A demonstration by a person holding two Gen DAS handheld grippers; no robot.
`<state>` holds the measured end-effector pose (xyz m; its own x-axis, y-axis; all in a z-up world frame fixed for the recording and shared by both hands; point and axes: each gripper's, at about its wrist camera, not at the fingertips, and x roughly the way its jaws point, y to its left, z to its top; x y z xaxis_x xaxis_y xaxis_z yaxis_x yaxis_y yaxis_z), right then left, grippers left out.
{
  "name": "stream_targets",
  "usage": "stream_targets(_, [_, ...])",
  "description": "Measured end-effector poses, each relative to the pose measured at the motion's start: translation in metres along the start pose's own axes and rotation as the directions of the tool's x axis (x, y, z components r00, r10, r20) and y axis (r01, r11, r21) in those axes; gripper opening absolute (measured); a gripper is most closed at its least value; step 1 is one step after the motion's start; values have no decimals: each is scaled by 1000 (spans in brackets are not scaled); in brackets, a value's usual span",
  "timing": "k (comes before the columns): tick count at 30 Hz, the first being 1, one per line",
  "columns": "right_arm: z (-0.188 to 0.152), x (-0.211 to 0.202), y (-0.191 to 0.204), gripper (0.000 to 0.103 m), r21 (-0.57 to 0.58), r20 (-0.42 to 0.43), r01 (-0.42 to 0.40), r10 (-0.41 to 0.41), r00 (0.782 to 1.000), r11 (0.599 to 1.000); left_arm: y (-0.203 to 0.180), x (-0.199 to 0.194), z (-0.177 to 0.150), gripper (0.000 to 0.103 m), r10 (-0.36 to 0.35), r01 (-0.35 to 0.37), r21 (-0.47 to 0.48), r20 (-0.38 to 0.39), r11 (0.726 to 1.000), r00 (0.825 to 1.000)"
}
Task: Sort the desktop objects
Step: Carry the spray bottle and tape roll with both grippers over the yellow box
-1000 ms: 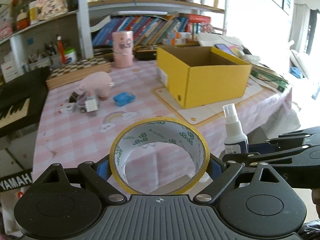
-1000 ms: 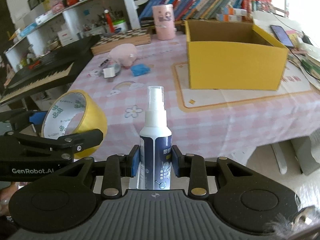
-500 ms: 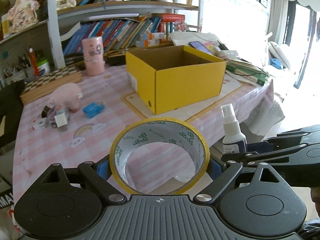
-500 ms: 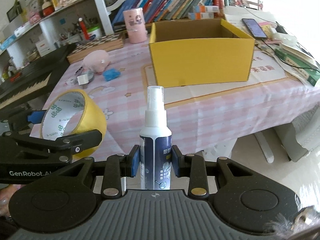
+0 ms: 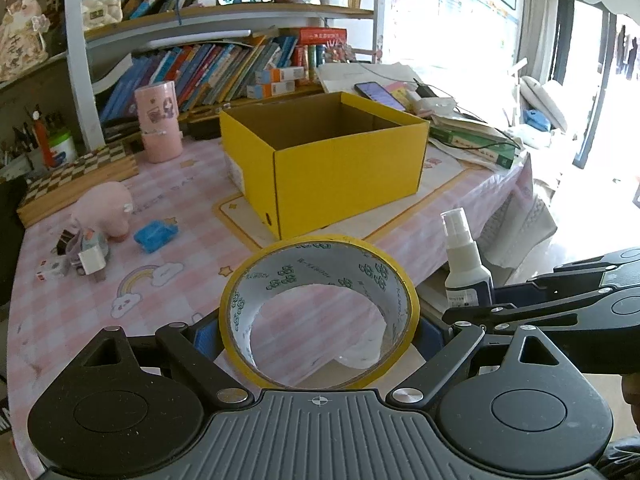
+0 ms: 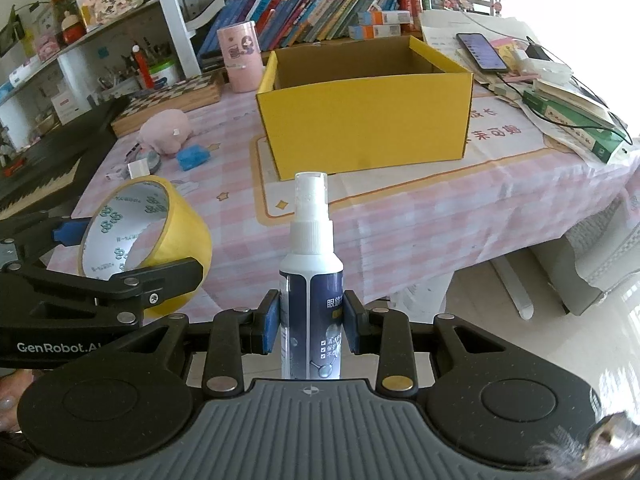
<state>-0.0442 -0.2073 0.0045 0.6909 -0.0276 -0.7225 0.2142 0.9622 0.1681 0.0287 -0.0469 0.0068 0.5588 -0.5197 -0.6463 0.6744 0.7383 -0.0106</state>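
both grippers have swung round toward the yellow box (image 6: 362, 118); left gripper (image 5: 318, 330) clamps the tape roll (image 5: 318, 314), right gripper (image 6: 310, 320) pinches the spray bottle (image 6: 312, 280), both short of the table edge.

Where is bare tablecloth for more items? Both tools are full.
Bare: the near tablecloth between the rainbow print and the yellow box, and the mat fronting it. Crowded: around the pink pig and the papers.

A bookshelf (image 5: 224, 64) crowded with leaning books stands behind the pink checked tablecloth (image 5: 176, 288). A smartphone (image 6: 482, 51) lies on papers at the table's far right, beside a green book (image 6: 576, 128). A keyboard piano (image 6: 44, 168) sits off the table's left edge.
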Motion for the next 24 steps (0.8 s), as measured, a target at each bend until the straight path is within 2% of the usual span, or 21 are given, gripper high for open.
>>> stream_targets(24, [26,20,-50,30,33,-42,11,-10,999,999,-26,46,32,92,-16,16,19,-25,1000,1000])
